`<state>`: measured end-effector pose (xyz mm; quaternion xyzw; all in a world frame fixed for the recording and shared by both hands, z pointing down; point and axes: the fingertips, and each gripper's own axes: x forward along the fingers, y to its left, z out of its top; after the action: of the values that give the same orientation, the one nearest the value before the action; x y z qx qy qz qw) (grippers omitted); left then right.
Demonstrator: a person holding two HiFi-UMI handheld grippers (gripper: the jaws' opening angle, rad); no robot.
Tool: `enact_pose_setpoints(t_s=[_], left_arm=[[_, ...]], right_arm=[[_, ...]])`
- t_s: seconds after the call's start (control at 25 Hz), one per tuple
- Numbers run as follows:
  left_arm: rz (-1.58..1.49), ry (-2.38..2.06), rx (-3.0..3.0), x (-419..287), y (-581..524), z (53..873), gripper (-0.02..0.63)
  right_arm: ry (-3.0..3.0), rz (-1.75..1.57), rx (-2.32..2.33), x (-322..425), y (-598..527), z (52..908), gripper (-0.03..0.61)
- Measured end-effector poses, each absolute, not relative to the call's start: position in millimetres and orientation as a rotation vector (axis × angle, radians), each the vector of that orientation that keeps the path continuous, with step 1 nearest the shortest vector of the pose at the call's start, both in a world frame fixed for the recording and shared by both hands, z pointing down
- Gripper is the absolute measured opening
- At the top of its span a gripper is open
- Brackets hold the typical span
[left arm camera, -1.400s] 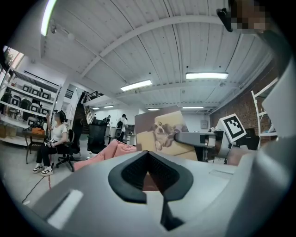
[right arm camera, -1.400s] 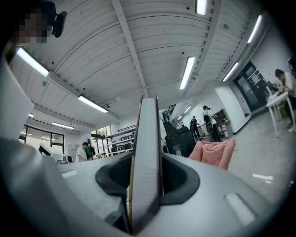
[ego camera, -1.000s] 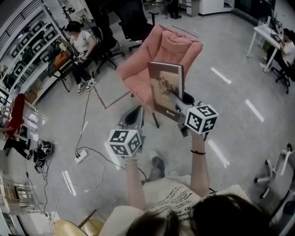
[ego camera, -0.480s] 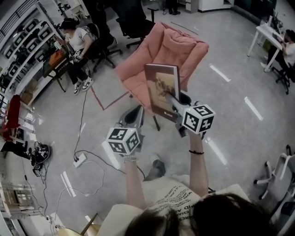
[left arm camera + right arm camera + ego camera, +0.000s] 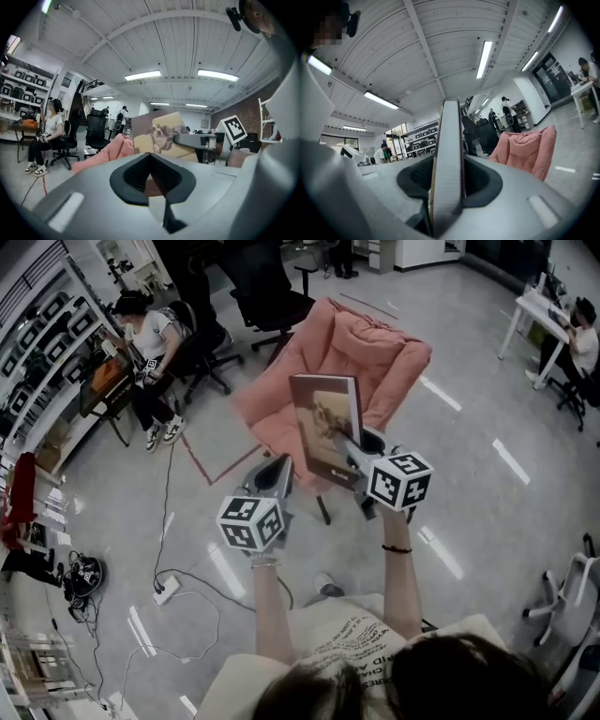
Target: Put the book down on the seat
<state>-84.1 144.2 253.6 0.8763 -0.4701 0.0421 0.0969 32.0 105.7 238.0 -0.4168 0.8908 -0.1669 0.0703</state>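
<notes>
A hardcover book point(image 5: 326, 427) with a dog picture on its cover stands upright in the air, and my right gripper point(image 5: 350, 450) is shut on its lower edge. In the right gripper view the book's edge point(image 5: 449, 154) runs up between the jaws. Just beyond it is the pink padded chair point(image 5: 361, 343), whose seat point(image 5: 272, 407) lies behind and left of the book. My left gripper point(image 5: 272, 476) hovers lower left of the book, shut and holding nothing. In the left gripper view the book point(image 5: 157, 133) shows ahead, above the chair point(image 5: 105, 150).
A person point(image 5: 150, 329) sits by shelves at the far left, beside black office chairs point(image 5: 267, 287). Cables and a power strip point(image 5: 165, 588) lie on the floor at lower left. A white desk point(image 5: 536, 310) stands at the far right and a white chair base point(image 5: 562, 596) at lower right.
Both grippers and the book have moved forward toward the pink chair, which now sits closer behind the book. The book stays upright in the right gripper.
</notes>
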Motion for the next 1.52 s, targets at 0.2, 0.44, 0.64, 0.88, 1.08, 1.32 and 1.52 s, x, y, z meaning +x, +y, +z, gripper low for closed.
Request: enact_pose_setpoints(t_s=[0.2,0.44,0.64,0.88,1.08,1.32,1.52], left_arm=[[0.128,-1.362,2.613,-115.2,106.0,237.9,-0.006],[0.132,-1.367,2.599,-140.3,84.7,250.9,-0.006],[0.134,-1.358,2.580,-148.6,71.5,261.4,-0.006],[0.126,-1.358,2.541,-166.8,43.1,271.3,-0.006],[0.149,-1.358,2.534,-179.9,2.0,276.1,-0.006],[0.142,-1.357,2.506,-192.4,-55.9,286.3,-0.006],[0.161,-1.352,2.468,-197.5,-100.0,296.8,-0.006]], right_arm=[[2.656,-0.516,-1.276,0.6,68.6,224.5,0.149],[2.633,-0.559,-1.276,-21.0,45.6,238.9,0.149],[2.614,-0.584,-1.297,-22.0,26.8,245.8,0.149],[2.622,-0.635,-1.304,-36.8,-3.0,259.8,0.150],[2.597,-0.663,-1.311,-39.4,-48.5,264.0,0.149],[2.608,-0.696,-1.303,-52.3,-109.2,274.1,0.149],[2.625,-0.747,-1.319,-52.9,-159.3,287.5,0.149]])
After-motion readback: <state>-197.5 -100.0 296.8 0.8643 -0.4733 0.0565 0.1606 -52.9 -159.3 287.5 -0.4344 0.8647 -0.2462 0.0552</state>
